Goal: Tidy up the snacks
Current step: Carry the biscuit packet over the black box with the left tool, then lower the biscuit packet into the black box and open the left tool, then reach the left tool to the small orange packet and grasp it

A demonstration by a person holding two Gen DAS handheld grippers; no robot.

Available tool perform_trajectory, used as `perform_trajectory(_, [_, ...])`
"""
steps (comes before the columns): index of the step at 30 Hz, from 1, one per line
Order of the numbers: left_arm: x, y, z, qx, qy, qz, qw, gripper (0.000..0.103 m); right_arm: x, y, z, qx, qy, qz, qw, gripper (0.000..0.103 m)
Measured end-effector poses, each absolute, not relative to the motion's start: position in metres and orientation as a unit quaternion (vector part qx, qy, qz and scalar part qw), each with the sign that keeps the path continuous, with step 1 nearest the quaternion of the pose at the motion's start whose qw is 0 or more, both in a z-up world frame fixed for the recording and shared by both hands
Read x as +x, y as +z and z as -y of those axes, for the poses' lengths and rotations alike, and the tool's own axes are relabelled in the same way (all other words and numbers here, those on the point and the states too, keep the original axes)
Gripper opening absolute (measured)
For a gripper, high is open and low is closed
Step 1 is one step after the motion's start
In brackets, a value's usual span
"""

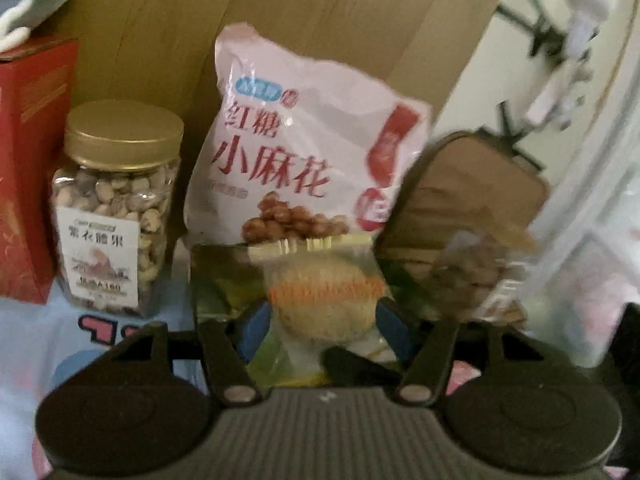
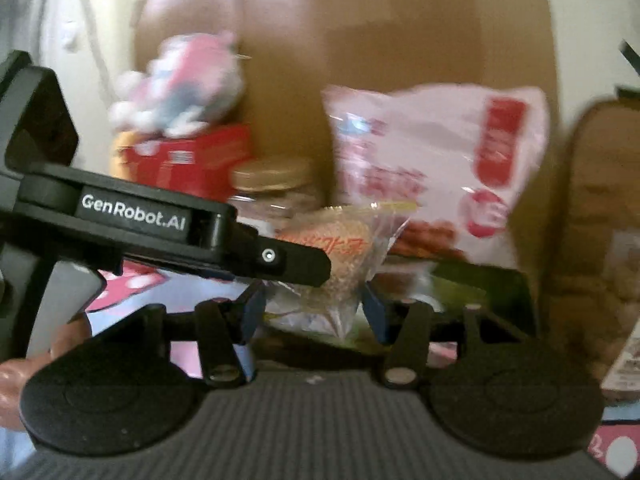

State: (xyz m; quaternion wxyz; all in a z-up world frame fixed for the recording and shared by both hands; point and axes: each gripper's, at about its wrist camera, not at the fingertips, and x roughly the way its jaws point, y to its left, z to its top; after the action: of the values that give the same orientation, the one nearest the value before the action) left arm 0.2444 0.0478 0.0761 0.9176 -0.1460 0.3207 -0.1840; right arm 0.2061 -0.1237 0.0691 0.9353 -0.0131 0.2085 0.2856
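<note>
Showing a small clear snack packet (image 1: 324, 296) holding a round pale cake with an orange band, lifted just in front of the pink twist-snack bag (image 1: 304, 148), which serves as landmark and leans on a cardboard sheet (image 1: 280, 12). The packet's long axis seems to run roughly upright, sealed yellow top edge toward the bag, though blur makes this uncertain. Both hands meet on it: the left tongs (image 1: 322, 322) stand about half spread with blue pads pressed on either flank of the packet; the right tongs (image 2: 316, 306), likewise half spread, pinch its lower clear part (image 2: 328, 276), the left tool crossing in from the left side of that view. Neither hand is clearly nearer. Left of the bag stands a gold-lidded nut jar (image 1: 116, 208), then a red box (image 1: 28, 168); right of it a brown pouch (image 1: 464, 200). A patterned cloth (image 1: 28, 340) lies below.
</note>
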Motion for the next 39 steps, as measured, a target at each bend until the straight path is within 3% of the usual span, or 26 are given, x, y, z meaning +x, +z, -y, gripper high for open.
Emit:
perform_trajectory(10, [0.179, 0.096, -0.07, -0.106, -0.138, -0.267, 0.948, 0.07, 0.166, 0.066, 0.184, 0.065, 0.255, -0.187, 0.946, 0.062])
perform_trajectory(19, [0.089, 0.053, -0.055, -0.064, -0.07, -0.312, 0.945, 0.07, 0.08, 0.025, 0.196, 0.075, 0.232, -0.233, 0.941, 0.061])
perform_trajectory(28, [0.053, 0.04, -0.023, -0.026, -0.061, -0.326, 0.943, 0.071, 0.033, -0.001, 0.194, 0.08, 0.185, -0.269, 0.942, 0.062])
perform_trajectory(31, [0.041, 0.042, -0.021, -0.021, -0.055, -0.315, 0.947, 0.081, 0.022, 0.001, 0.196, 0.084, 0.179, -0.264, 0.944, 0.062])
perform_trajectory(39, [0.032, 0.041, -0.021, -0.012, -0.04, -0.308, 0.951, 0.081, 0.011, 0.005, 0.197, 0.085, 0.159, -0.254, 0.95, 0.063])
